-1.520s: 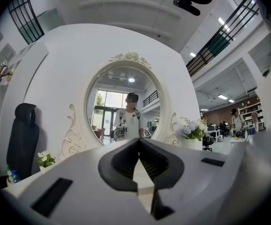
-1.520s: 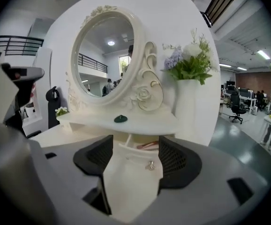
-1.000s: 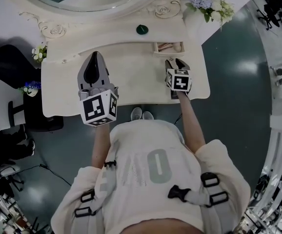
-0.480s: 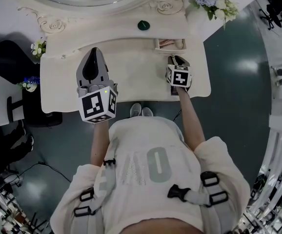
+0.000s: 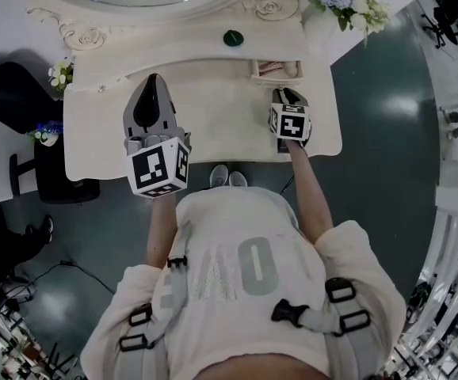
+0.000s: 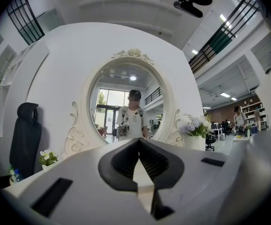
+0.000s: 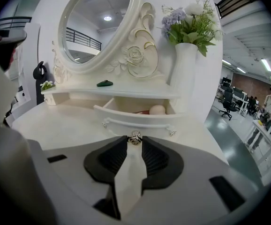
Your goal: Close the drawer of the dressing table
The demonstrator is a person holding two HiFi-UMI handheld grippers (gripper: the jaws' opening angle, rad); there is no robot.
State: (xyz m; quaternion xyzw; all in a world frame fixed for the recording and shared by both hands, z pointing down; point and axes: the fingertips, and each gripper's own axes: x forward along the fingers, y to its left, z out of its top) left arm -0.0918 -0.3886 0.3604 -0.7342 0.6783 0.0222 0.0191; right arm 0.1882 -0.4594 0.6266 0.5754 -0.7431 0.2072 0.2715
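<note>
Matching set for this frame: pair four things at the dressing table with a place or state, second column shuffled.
Things:
1. drawer
2. green object
3. flowers
4. left gripper

Place or state:
A. on the shelf under the mirror
B. shut, nothing in it
C. open
D. right of the mirror

Pairs: 1-C, 2-A, 3-D, 4-B

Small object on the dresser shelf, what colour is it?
Dark green object; right gripper view shows it best.
</note>
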